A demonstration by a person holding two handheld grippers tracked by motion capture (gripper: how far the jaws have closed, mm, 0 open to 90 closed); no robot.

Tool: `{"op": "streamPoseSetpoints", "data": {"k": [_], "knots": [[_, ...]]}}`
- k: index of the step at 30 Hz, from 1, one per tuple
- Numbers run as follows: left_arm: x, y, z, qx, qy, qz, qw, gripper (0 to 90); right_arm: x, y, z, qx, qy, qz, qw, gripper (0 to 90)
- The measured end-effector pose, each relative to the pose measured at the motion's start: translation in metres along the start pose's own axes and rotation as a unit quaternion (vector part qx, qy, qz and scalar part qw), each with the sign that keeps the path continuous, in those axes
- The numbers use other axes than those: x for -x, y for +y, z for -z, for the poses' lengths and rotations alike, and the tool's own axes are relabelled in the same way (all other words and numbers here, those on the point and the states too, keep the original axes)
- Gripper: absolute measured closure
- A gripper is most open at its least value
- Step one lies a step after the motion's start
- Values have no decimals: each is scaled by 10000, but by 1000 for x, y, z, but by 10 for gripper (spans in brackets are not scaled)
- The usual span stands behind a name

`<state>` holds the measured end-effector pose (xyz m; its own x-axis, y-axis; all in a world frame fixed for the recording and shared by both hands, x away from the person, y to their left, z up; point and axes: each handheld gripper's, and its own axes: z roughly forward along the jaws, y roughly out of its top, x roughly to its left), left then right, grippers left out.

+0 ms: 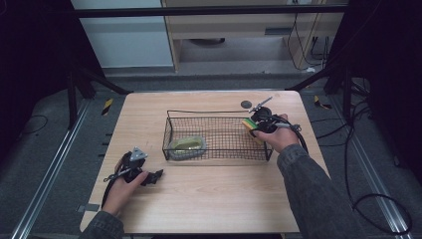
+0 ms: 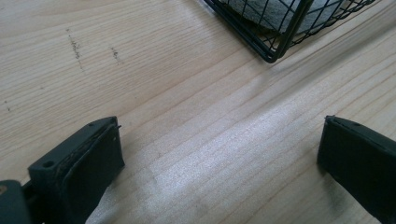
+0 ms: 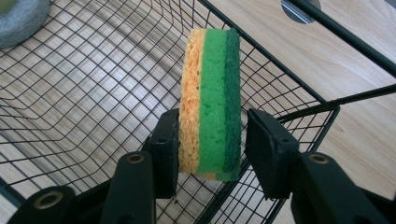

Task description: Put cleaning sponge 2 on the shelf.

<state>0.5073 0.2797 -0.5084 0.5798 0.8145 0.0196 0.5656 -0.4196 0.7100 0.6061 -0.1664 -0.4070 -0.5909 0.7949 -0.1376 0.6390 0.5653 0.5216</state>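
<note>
A sponge (image 3: 212, 98) with orange, light green and dark green layers stands on edge between the jaws of my right gripper (image 3: 212, 144), which is shut on it. In the high view that gripper (image 1: 256, 125) holds the sponge (image 1: 248, 124) just above the right end of a black wire basket (image 1: 219, 112). A grey-green round scouring pad (image 1: 187, 145) lies in the basket's left end. My left gripper (image 1: 157, 175) rests low over the table in front of the basket's left corner, its jaws wide open around bare wood (image 2: 219, 140).
A small dark disc (image 1: 246, 104) is set in the tabletop behind the basket. The basket's near corner (image 2: 275, 42) is close ahead of the left gripper. Bare wood lies in front of the basket and at the table's left side (image 1: 139, 124).
</note>
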Motion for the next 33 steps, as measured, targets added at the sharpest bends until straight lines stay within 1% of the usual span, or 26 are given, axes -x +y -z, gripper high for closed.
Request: {"op": "streamPoseSetpoints", "data": {"k": [2,5,9,13,15,23,27,33], "knots": [[0,0,0,-1,0,-1,10000,0,-1,0,1,21,25,10,10000,553],[0,0,0,0,0,-1,10000,0,-3,0,3,71,71,-43,9999,537],[0,0,0,0,0,0,10000,0,-7,-2,2,30,123,-10,9999,506],[0,0,0,-1,1,-3,10000,0,-10,-5,2,35,199,-52,9998,484],[0,0,0,5,5,-14,10000,0,-12,-6,3,80,287,-36,9996,447],[0,0,0,6,4,-11,10000,0,-16,-7,13,142,329,-16,9994,443],[0,0,0,4,5,-13,10000,0,-17,-7,15,144,321,11,9994,444],[0,0,0,0,0,0,10000,0,-17,-8,20,207,343,-19,9992,436]]}}
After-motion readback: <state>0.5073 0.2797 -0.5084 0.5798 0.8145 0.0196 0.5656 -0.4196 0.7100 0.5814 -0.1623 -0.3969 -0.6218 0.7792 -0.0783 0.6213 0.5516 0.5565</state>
